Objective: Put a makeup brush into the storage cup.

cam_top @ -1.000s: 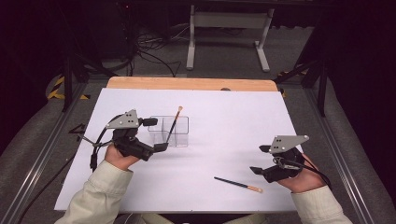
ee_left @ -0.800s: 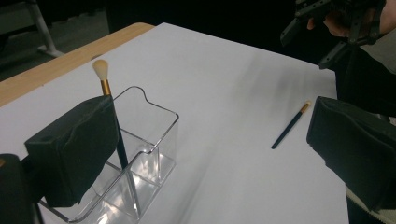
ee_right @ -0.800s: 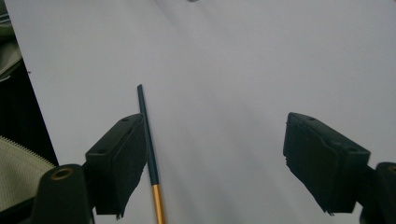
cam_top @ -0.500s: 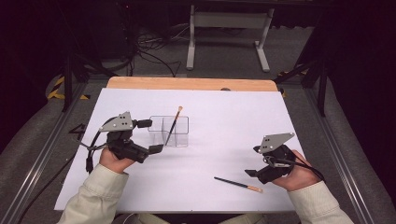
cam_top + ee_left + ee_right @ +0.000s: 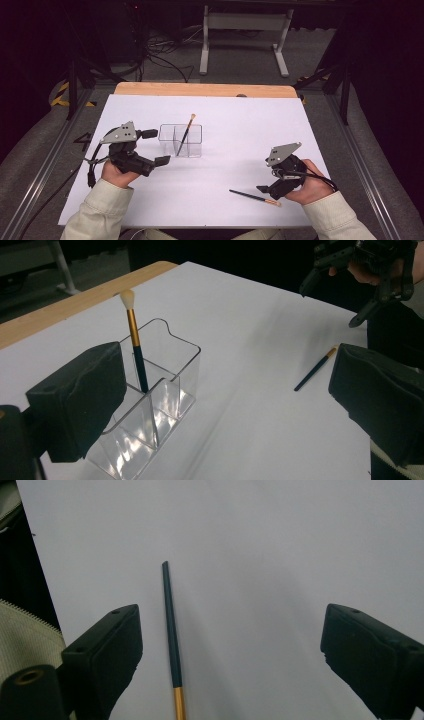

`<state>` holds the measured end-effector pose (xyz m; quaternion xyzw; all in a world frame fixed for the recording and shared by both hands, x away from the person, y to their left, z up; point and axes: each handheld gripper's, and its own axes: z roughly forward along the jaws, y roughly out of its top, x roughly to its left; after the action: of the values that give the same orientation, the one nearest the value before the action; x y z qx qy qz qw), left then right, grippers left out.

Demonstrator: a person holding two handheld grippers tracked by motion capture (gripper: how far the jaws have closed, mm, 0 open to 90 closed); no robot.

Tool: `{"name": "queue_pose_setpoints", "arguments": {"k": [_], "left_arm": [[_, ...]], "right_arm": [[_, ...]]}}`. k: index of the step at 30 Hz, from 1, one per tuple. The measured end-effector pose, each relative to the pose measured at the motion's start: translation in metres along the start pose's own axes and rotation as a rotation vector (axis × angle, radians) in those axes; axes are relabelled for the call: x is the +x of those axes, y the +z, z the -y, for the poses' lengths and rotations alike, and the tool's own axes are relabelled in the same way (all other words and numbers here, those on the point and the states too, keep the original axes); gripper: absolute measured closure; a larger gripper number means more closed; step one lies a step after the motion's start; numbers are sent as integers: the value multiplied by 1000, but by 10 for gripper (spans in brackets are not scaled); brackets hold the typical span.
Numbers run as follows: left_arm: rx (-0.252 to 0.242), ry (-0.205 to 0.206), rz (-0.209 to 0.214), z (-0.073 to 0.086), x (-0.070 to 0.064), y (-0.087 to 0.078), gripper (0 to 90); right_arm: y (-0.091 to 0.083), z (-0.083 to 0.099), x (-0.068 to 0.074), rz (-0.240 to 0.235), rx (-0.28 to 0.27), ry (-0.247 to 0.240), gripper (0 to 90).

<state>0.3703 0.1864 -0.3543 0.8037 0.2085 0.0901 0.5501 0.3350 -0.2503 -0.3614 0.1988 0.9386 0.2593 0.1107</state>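
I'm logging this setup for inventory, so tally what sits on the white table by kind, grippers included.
Makeup brushes: 2 (one standing in the organizer, one lying on the table)
Clear plastic organizers: 1
Handheld grippers: 2 (left gripper, right gripper), both with jaws apart
Total: 5

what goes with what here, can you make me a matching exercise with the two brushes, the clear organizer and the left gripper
Things:
1. standing brush
2. lying brush
3. clear organizer
4. left gripper

States:
A. flat on the white sheet, by the right gripper
B. open, fingers empty, beside the organizer
C. upright, bristles up, in a compartment
D. see-through, divided inside, on the table

Pairs: 1-C, 2-A, 3-D, 4-B
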Motion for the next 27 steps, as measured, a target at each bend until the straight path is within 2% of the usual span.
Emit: {"name": "queue_pose_setpoints", "arguments": {"k": [6,19,27], "left_arm": [[-2,-6,-1,0,0,0,27],[1,-7,4,0,0,1,26],[3,-5,3,0,0,0,26]], "right_arm": [[4,0,3,5,11,-23,47],[15,-1,9,-13,95,-54,45],[20,-1,12,-14,125,-60,54]]}}
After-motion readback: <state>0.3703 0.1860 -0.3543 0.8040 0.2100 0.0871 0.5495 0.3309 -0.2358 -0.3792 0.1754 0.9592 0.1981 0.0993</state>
